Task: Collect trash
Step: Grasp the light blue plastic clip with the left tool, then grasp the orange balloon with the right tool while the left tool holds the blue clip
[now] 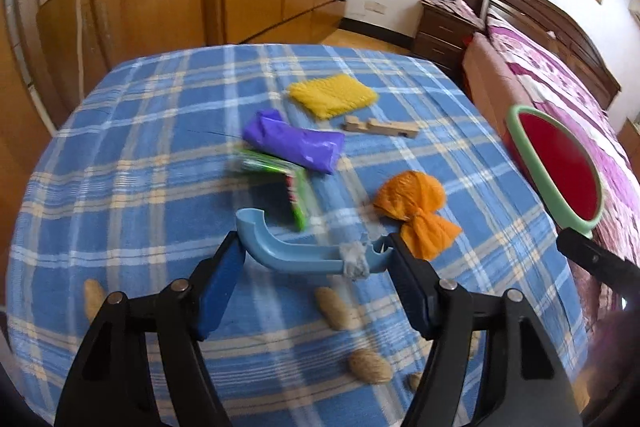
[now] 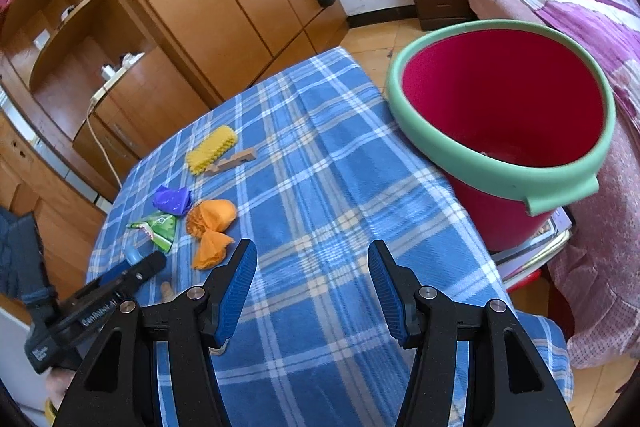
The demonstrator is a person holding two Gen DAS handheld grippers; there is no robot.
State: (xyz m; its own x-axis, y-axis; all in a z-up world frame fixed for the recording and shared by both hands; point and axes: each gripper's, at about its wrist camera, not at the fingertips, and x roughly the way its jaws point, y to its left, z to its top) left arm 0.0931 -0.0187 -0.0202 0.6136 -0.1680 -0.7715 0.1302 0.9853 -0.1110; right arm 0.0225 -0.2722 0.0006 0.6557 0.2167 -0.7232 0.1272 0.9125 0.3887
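Left gripper (image 1: 314,247): fingers spread wide, spanning a curved light-blue plastic piece (image 1: 296,253); whether the pads actually press on its 2 ends, or the piece lies loose on the cloth, cannot be told.
Right gripper (image 2: 312,291): fingers apart, holding nothing, above the checked blue cloth (image 2: 320,163).
Trash location: orange wrapper (image 1: 416,215), green packet (image 1: 294,191), purple bag (image 1: 294,143) and several peanut shells (image 1: 336,307) lie on the cloth near the left gripper.
Bin: red bucket with green rim (image 2: 500,163) stands off the table's right edge, well apart from the trash.
Risk 1: purchase on the 2 ends only; the curved piece may twist or drop on lifting.
Risk 2: the long carry to the bucket gives time for slippage.
Risk 3: yellow brush (image 1: 332,95) and wooden piece (image 1: 380,127) may not be trash; wrong pick possible.
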